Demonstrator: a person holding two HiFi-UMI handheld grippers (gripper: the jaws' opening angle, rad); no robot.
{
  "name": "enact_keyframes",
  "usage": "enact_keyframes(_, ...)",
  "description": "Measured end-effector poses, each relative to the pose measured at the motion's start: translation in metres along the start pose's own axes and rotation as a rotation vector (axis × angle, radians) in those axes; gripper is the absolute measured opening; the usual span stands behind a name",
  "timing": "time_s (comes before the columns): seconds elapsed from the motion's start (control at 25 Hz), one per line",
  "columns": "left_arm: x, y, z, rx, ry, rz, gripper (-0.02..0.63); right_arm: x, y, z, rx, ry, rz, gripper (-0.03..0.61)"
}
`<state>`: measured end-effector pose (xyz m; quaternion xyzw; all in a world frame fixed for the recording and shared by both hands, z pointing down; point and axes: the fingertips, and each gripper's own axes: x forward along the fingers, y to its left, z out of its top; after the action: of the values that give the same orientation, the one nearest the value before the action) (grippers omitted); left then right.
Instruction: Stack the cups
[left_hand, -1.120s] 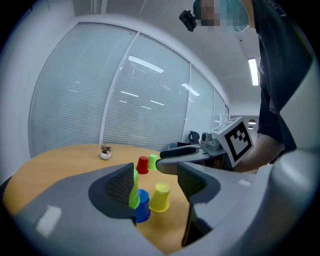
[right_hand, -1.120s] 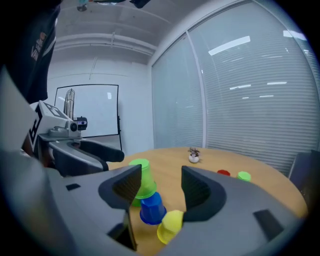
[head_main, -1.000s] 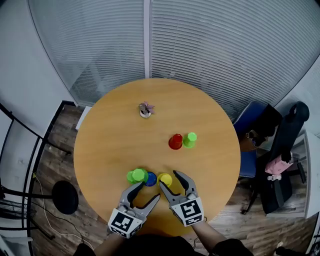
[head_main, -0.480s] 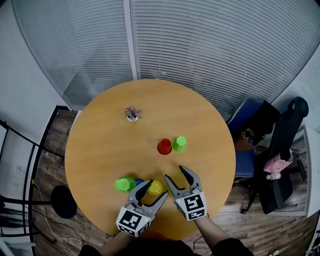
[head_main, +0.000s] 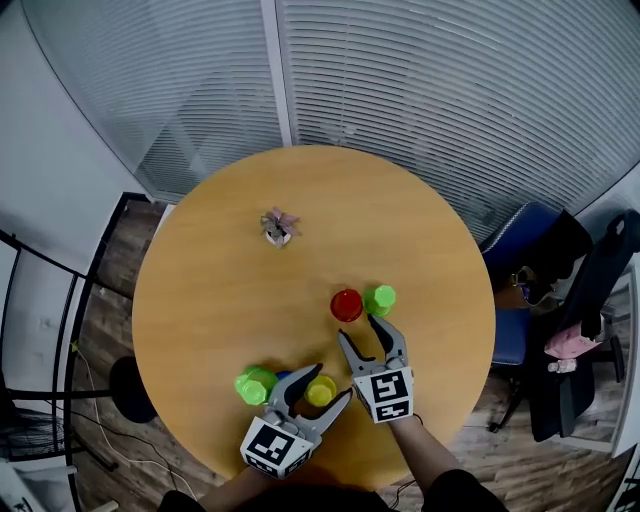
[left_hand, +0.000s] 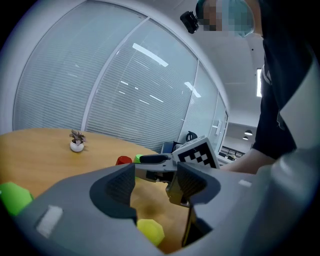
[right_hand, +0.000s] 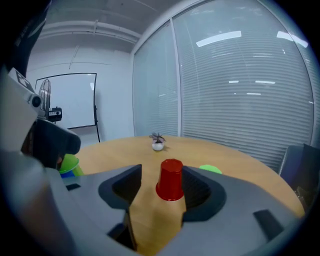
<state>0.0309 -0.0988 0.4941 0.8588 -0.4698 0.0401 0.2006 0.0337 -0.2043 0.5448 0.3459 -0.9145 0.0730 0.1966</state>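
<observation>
An upside-down red cup (head_main: 347, 305) and a green cup (head_main: 380, 299) stand side by side right of the table's middle. My right gripper (head_main: 359, 330) is open just short of them. In the right gripper view the red cup (right_hand: 171, 179) stands between and just beyond the open right gripper (right_hand: 160, 192), apart from both jaws. Near the front edge, the open left gripper (head_main: 322, 385) flanks a yellow cup (head_main: 321, 390), without touching it. That yellow cup (left_hand: 150, 231) sits low between the left gripper (left_hand: 156, 187) jaws. A green stack (head_main: 253, 385) and a partly hidden blue cup (head_main: 283, 377) stand left of it.
A small potted plant (head_main: 277, 228) stands at the far left of the round wooden table (head_main: 220, 290). Blue and black chairs (head_main: 545, 290) are beyond the table's right edge. A slatted glass wall runs behind.
The right gripper has moved forward from beside the yellow cup up to the red cup. The left gripper has shifted right, from the green and blue cups to around the yellow cup.
</observation>
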Motion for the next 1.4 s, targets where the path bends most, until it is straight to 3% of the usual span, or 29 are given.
enact_keyframes(0.24, 0.012, 0.012, 0.0, -0.077, 0.008, 0.022, 0.259, 0.029, -0.009, -0.01, 0.007, 0.02, -0.003, 0.227)
enact_keyframes(0.6, 0.014, 0.019, -0.005, -0.117, 0.016, 0.028, 0.259, 0.052, -0.015, -0.017, 0.001, 0.029, 0.028, 0.227)
enact_keyframes(0.96, 0.007, 0.014, 0.001, -0.107, 0.02, 0.03, 0.259, 0.047, -0.016, -0.011, -0.038, 0.021, 0.012, 0.213)
enact_keyframes(1.4, -0.03, -0.014, 0.007, -0.049, -0.033, 0.017, 0.259, -0.025, 0.018, 0.026, -0.051, -0.055, 0.028, 0.212)
